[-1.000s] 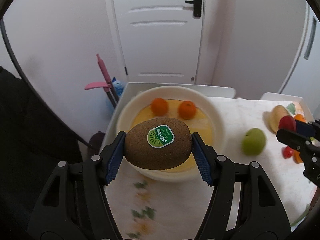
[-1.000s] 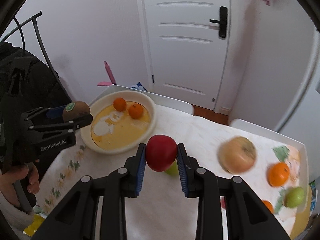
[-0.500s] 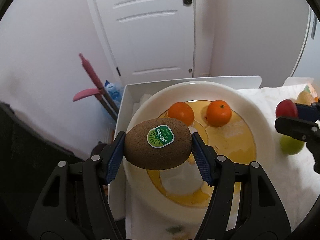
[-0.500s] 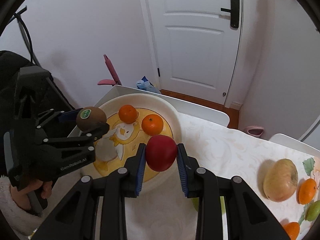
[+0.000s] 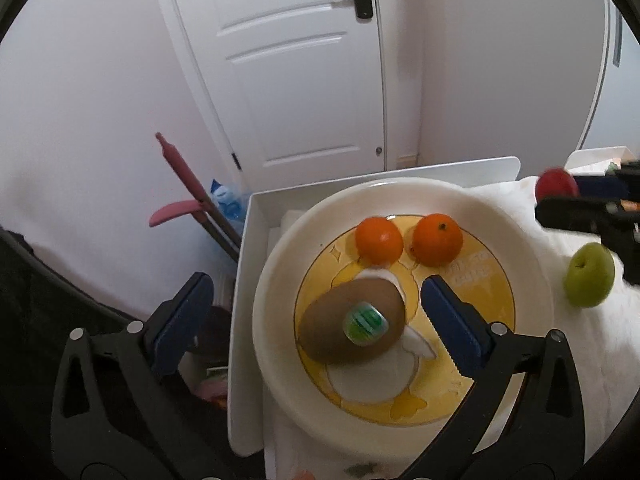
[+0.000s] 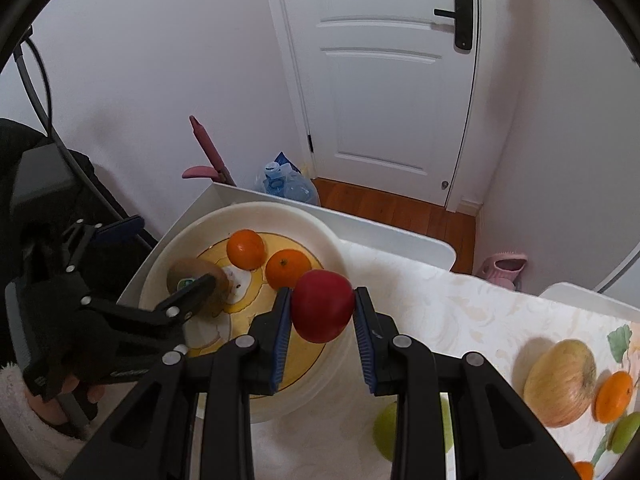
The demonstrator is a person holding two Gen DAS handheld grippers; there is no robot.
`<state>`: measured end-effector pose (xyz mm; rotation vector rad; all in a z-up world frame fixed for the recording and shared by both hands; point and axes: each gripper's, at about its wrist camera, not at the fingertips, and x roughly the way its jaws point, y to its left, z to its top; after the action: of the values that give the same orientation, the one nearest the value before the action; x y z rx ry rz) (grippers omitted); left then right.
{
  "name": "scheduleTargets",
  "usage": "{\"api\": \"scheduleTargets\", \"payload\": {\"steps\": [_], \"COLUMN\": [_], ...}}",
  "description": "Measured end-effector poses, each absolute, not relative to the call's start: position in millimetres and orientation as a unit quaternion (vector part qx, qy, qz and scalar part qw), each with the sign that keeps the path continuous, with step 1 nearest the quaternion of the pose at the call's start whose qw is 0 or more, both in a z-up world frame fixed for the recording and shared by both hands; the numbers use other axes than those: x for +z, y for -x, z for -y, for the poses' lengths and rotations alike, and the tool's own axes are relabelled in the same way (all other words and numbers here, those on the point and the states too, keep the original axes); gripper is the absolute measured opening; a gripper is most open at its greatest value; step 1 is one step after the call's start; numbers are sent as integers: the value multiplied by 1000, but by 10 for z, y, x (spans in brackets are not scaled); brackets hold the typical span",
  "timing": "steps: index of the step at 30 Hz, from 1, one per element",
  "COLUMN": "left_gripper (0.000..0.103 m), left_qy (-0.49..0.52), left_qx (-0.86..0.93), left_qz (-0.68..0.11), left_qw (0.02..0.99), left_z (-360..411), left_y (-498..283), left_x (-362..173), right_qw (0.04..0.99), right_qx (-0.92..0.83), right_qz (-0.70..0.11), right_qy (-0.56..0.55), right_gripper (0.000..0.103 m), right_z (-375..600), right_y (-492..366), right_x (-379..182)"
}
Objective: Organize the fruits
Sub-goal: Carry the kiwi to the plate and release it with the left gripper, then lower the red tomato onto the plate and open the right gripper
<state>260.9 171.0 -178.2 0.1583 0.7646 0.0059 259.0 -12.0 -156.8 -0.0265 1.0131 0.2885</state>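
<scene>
My left gripper is open above the cream bowl with a yellow picture inside. A brown kiwi with a green sticker lies in the bowl between the spread fingers, free of both pads. Two oranges sit at the bowl's far side. My right gripper is shut on a red apple and holds it above the bowl's right rim. The kiwi also shows in the right wrist view, partly behind a left finger.
A green apple lies on the tablecloth right of the bowl. A large yellowish fruit, an orange and a green fruit lie at the table's right end. The table edge and a pink mop handle are to the left.
My left gripper moved over the bowl, opened and let go of the kiwi, which now lies in the bowl. My right gripper carried the red apple left to the bowl's rim.
</scene>
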Motion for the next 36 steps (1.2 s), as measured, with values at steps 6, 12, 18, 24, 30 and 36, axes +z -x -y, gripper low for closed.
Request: {"api": "scheduleTargets", "payload": {"steps": [6,12,18,24,30,36], "left_gripper": [103,103,103,103,103,103], "left_qy": [-60,-18,8,20,20,14], "left_qx": [12,25,35,41,42,42], "left_qz": [-387,-402,-407,-409,-414,-411], "left_qw": [920,915,913,911,909,911], "left_z": [-1757,-1811,-1841,-1847,-1842,-1807], "left_y": [-2425,-2228,-2030,-1938,-1916,-1884], "left_x": [-1709,-1673,-1680,-1733,-1799,-1773], "right_qw": [861,851,832,822,823,830], "right_qx": [155,179,213,228,228,219], "right_qz": [-483,-492,-509,-517,-513,-505], "right_qy": [24,39,53,65,86,92], "right_gripper": [28,28,28,28,28,85], "right_z": [164,111,9,-100,-137,-134], "right_y": [-2612,-2647,-2678,-2718,-2728,-2706], "right_x": [-1500,-1527,-1672,-1864,-1929,-1860]}}
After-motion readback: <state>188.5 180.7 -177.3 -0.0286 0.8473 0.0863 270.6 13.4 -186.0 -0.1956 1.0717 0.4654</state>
